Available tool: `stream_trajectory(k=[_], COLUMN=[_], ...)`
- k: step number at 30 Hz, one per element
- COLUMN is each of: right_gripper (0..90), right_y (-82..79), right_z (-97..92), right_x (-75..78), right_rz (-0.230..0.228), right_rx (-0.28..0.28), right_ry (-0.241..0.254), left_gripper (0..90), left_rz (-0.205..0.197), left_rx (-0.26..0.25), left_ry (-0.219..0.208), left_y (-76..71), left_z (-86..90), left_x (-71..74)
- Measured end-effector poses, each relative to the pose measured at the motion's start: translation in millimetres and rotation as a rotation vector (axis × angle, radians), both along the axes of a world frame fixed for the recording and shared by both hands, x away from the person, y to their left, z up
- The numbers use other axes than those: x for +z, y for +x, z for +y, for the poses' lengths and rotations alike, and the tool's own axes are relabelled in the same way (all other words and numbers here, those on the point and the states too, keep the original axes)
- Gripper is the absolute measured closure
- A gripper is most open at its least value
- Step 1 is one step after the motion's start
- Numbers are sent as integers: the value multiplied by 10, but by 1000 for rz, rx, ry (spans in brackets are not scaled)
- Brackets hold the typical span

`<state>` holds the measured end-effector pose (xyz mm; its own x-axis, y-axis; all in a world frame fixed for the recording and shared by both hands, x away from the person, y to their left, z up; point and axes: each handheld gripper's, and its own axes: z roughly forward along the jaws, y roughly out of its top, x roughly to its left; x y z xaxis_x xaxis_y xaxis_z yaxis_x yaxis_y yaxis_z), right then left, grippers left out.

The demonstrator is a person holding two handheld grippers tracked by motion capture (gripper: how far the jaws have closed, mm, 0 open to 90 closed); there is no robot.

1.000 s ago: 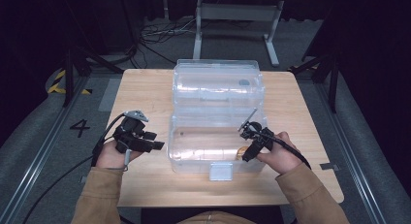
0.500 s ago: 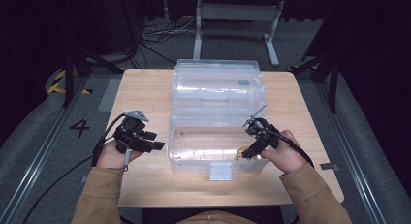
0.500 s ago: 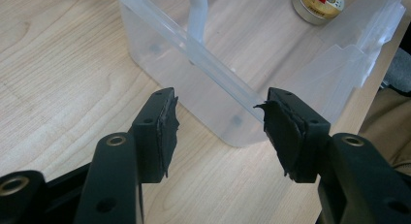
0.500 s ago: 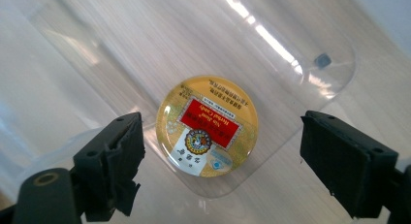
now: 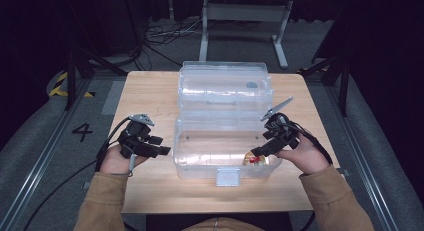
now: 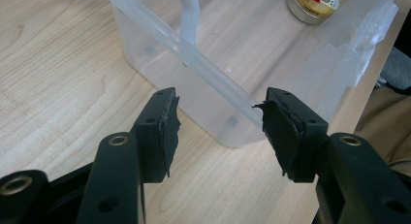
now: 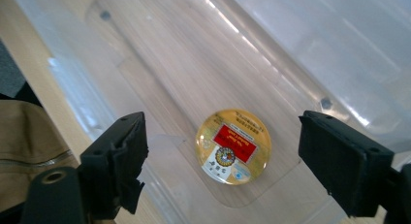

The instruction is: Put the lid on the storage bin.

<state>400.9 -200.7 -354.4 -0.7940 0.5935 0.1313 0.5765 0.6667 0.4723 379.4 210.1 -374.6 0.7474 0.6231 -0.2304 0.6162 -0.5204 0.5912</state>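
Up comes the right gripper [image 5: 256, 152] from the bin [image 5: 200, 163], jaws spread wide, just easing inward, nothing between them. It hangs over the gold tin [image 7: 233, 146] lying flat on the bin's floor. Left gripper [image 6: 220, 132] rests spread beside the bin's corner. Its view catches the tin's side wall [image 6: 312, 2].

Left gripper [image 5: 162, 151] level, right gripper [image 5: 253, 152] tilted down, both agape.

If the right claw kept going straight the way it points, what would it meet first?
Most likely the round gold tin with the red label, lying on the floor of the clear plastic box. It sits between the open right claw jaws' line; depth is uncertain.
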Motion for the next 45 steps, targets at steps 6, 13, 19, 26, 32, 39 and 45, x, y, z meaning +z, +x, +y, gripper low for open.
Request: stream_trajectory(k=[6, 13, 19, 26, 32, 39, 45], right_gripper=[298, 386, 435, 464, 475, 488, 504], right_y=[11, 133, 250, 434, 646, 902, 1009], right_z=[-29, -48, -58, 15, 117, 259, 328], right_x=[236, 467, 601, 738, 785, 741, 683], right_rz=[-58, -128, -174, -210, -235, -220, -209], right_rx=[15, 13, 14, 29, 41, 56, 68], right_ry=[53, 83, 114, 129, 134, 133, 135], left_gripper=[472, 471, 471, 471, 471, 471, 471], left_rz=[-4, -7, -8, -9, -10, -8, -7], left_rx=[-2, 5, 2, 4, 2, 2, -1], left_ry=[-1, -7, -17, -22, -26, -33, -35], left_y=[-27, -61, -77, -98, -115, -130, -129], left_z=[-4, 17, 31, 48, 70, 78, 77], left_x=[7, 13, 11, 10, 9, 13, 11])
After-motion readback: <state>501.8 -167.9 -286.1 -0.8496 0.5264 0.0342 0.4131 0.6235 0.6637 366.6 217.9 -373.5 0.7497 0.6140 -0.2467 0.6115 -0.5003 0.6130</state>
